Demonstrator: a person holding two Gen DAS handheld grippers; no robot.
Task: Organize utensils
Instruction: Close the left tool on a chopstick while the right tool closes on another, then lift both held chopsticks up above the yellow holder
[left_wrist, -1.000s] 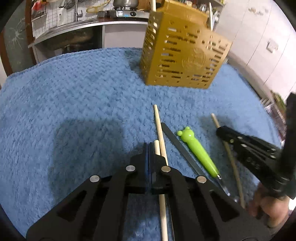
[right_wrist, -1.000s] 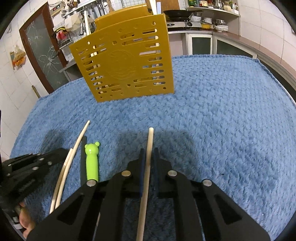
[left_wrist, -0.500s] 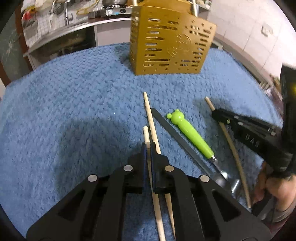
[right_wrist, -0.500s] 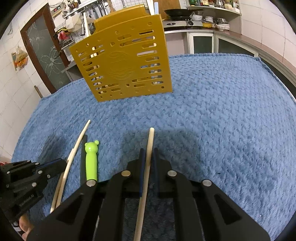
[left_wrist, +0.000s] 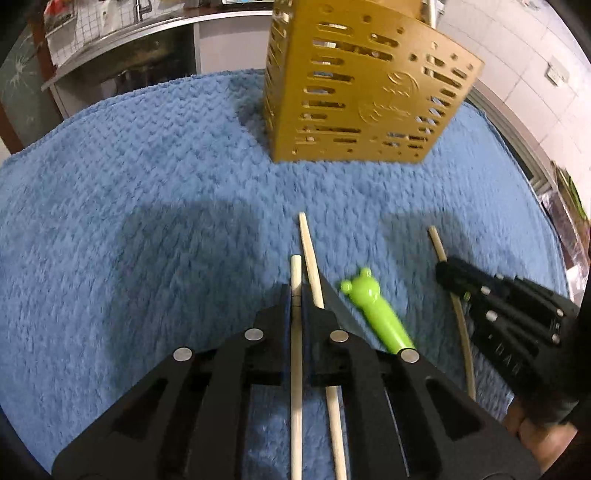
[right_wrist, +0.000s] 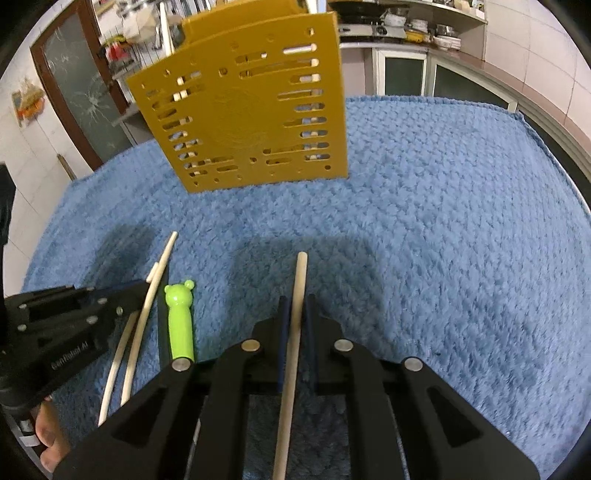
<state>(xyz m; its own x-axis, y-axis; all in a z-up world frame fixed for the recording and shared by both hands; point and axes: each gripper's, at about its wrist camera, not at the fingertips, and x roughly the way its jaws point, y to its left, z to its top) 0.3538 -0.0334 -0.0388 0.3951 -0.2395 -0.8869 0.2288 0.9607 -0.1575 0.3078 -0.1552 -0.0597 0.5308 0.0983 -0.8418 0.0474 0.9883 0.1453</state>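
Note:
My left gripper (left_wrist: 295, 291) is shut on a pale wooden chopstick (left_wrist: 296, 266) whose tip sticks out past the fingers. A second chopstick (left_wrist: 310, 251) lies on the towel just right of it, next to a dark flat blade (left_wrist: 332, 302) and a green bear-headed utensil (left_wrist: 373, 314). My right gripper (right_wrist: 295, 301) is shut on another chopstick (right_wrist: 300, 273), also seen from the left wrist as the right gripper (left_wrist: 445, 269) with its stick (left_wrist: 436, 243). The golden slotted utensil holder (left_wrist: 362, 92) (right_wrist: 251, 110) stands upright ahead, with sticks inside.
A blue fluffy towel (left_wrist: 129, 221) (right_wrist: 443, 221) covers the table. The left gripper (right_wrist: 142, 288) shows at the left of the right wrist view beside the green utensil (right_wrist: 179, 321). Kitchen counters and cabinets lie beyond the towel's far edge.
My left gripper closed on the chopstick and moved forward, so the golden holder looms larger. The right gripper kept its chopstick and hardly moved.

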